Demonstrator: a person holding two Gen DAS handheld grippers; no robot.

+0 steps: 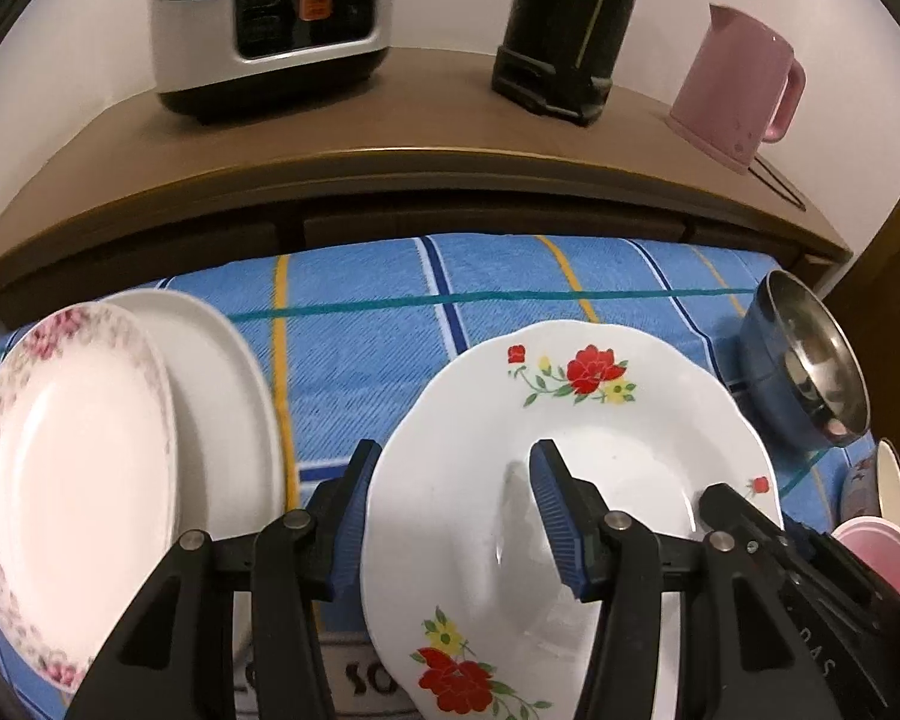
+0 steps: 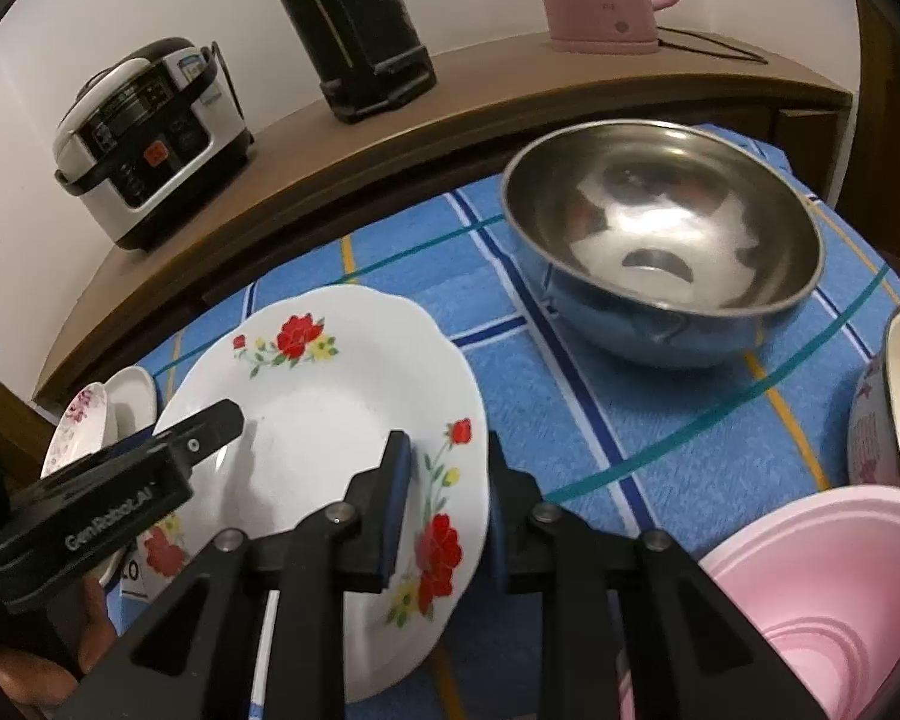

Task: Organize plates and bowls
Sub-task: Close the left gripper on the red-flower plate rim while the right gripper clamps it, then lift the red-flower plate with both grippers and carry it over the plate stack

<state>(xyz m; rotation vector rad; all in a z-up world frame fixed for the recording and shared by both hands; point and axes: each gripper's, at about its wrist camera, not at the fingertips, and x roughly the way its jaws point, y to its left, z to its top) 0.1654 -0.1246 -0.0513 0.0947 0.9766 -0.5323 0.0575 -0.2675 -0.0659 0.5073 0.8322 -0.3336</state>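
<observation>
We are clamping our right gripper [image 2: 444,480] on the right rim of the red-flowered plate [image 2: 330,396]; our left gripper [image 1: 450,498] is standing apart, straddling its left rim, pads not visibly pressing.

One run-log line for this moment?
red-flower plate tilted | right gripper clamps its rim | left gripper straddles opposite rim, open | plate stack beside
</observation>
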